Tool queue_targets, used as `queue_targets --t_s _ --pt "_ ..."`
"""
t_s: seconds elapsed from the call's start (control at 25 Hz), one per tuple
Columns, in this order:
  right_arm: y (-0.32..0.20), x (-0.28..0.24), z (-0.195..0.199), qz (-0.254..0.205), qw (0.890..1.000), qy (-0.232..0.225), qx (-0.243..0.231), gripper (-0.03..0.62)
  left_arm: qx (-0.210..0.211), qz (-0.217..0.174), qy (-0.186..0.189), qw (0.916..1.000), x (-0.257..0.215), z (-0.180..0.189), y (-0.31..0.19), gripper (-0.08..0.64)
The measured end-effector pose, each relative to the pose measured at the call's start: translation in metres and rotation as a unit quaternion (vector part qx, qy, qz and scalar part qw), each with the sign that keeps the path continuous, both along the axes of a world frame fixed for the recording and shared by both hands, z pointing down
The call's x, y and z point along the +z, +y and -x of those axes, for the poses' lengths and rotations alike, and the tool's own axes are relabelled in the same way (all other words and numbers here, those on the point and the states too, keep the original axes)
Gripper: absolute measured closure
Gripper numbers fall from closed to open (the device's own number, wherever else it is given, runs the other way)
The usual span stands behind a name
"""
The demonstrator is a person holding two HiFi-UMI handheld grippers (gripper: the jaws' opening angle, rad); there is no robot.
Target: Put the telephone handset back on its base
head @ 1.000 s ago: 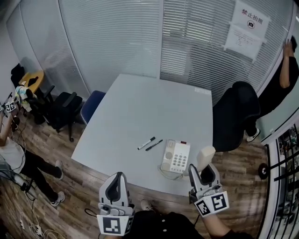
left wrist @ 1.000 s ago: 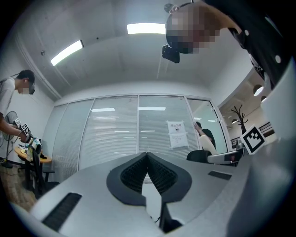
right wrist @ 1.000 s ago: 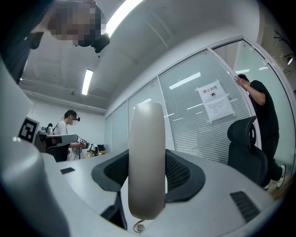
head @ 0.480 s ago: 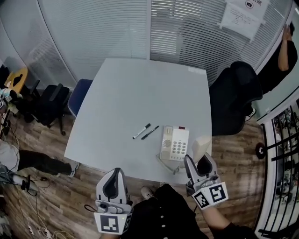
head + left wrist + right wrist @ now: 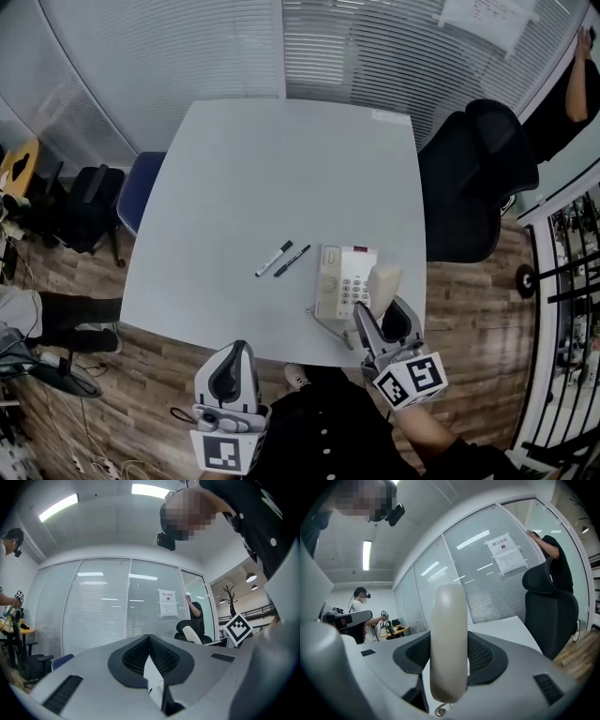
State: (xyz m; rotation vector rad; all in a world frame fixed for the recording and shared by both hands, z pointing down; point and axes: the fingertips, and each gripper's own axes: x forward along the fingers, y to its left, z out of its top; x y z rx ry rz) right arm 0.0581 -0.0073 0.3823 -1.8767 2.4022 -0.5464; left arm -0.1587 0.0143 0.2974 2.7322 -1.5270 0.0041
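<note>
A white telephone base (image 5: pixel 342 281) with a keypad lies near the front right edge of the grey table (image 5: pixel 272 169). The cream handset (image 5: pixel 383 281) stands upright in my right gripper (image 5: pixel 382 314), just at the base's right side and above it. In the right gripper view the jaws are shut on the handset (image 5: pixel 449 616) around its middle, and its coiled cord (image 5: pixel 439 710) hangs below. My left gripper (image 5: pixel 231 373) is off the table's front edge, shut with nothing held (image 5: pixel 149 639).
Two markers (image 5: pixel 273 259) (image 5: pixel 292 260) lie left of the telephone base. A black office chair (image 5: pixel 473 178) stands at the table's right side and a blue chair (image 5: pixel 141 183) at its left. A person (image 5: pixel 562 103) stands by the glass wall.
The right gripper has carried the handset left, from beside the table's right edge to the base's right side. The head view has tilted further down. The left gripper has stayed put.
</note>
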Motion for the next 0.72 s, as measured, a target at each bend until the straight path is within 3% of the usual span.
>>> queue_targets --t_s 0.72 --pt "-0.037 0.115 0.006 0.137 0.99 -0.032 0.021 0.364 0.018 0.07 -0.021 0.9972 0.048 -0.032 -0.025 0.546"
